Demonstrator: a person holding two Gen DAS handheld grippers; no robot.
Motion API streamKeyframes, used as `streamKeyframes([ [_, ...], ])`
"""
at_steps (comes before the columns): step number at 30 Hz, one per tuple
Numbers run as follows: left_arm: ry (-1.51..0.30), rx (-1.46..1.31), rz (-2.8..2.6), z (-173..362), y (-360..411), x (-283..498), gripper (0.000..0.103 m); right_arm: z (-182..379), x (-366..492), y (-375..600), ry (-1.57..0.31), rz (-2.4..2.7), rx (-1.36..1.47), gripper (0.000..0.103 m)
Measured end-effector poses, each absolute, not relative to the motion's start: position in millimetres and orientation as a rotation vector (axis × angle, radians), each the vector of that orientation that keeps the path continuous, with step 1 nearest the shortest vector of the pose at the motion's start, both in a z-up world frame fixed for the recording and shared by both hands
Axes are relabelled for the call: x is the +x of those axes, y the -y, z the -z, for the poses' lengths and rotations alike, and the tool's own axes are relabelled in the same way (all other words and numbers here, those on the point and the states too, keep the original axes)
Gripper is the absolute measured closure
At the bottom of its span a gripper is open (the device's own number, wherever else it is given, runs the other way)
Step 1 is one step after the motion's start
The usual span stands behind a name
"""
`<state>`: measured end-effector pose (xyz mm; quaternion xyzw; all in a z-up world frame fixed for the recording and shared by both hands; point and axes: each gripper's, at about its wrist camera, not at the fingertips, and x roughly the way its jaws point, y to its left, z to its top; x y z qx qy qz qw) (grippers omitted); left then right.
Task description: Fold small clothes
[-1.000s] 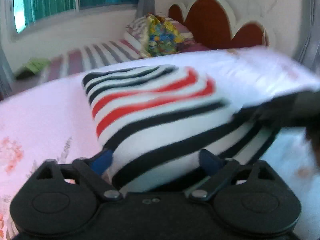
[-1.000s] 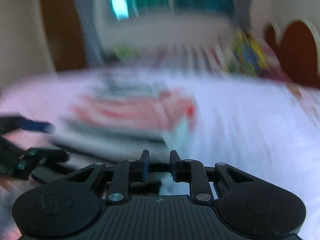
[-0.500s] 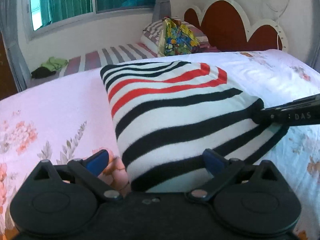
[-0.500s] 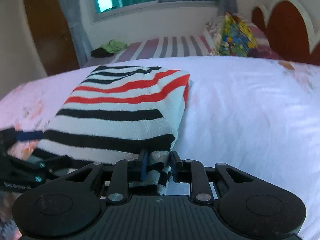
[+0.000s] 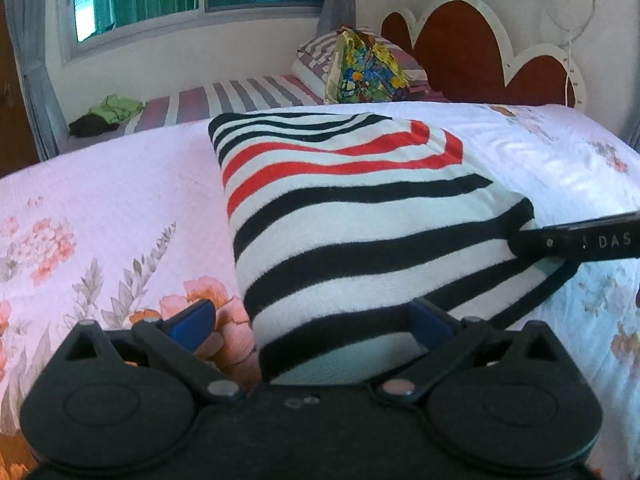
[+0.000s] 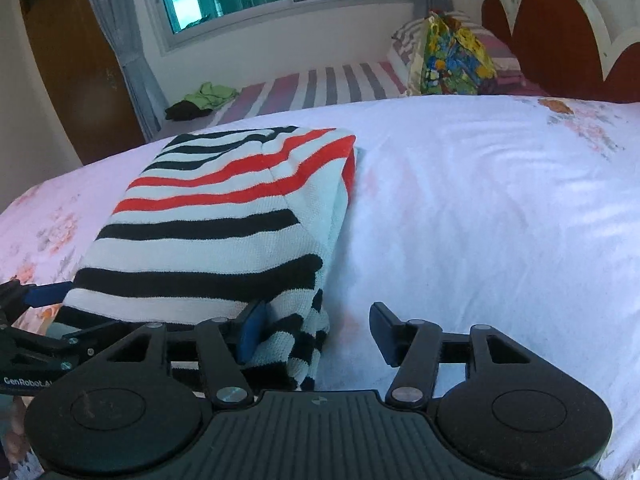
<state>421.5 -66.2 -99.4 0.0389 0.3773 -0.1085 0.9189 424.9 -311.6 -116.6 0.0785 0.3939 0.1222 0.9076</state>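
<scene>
A folded knit garment [image 5: 360, 220] with black, red and white stripes lies on the floral bedsheet [image 5: 100, 200]. My left gripper [image 5: 310, 320] stands open at the garment's near edge, and the fabric lies between its wide-spread blue pads. In the right wrist view the same garment [image 6: 224, 216] is left of centre. My right gripper [image 6: 316, 334] is at its near right corner and its jaws are opening. The corner sits between them, against the left pad only. The right gripper's finger [image 5: 576, 240] reaches in from the right. The left gripper [image 6: 36, 320] shows at the left edge.
A second bed with a striped mattress [image 6: 320, 84] stands behind, under the window. On it lie a colourful bag [image 6: 452, 60], striped pillows and green and black clothes [image 6: 204, 100]. A red headboard [image 6: 560, 32] is at the far right and a wooden door [image 6: 72, 60] at the left.
The right gripper's jaws, shut on the garment's corner before, have spread apart. The garment, blurred in motion a second ago, now rests still on the sheet. The left gripper stayed open.
</scene>
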Motion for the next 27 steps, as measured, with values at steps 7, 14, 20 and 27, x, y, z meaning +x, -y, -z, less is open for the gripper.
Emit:
streamKeyframes([
  [7, -0.765, 0.074, 0.187, 100.9, 63.4, 415.8, 0.001, 116.9, 417.8, 310.0, -0.81, -0.235, 0.134, 0.047],
  [14, -0.789, 0.127, 0.164, 89.9, 69.3, 415.6, 0.002, 106.7, 415.1, 313.6, -0.807, -0.221, 0.184, 0.047],
  [20, -0.77, 0.15, 0.171, 78.0, 67.9, 410.1, 0.001, 90.6, 405.6, 323.8, -0.763, -0.243, 0.263, 0.047],
  [27, -0.735, 0.159, 0.184, 67.5, 66.8, 419.7, 0.002, 91.5, 427.5, 338.6, -0.794, -0.261, 0.376, 0.047],
])
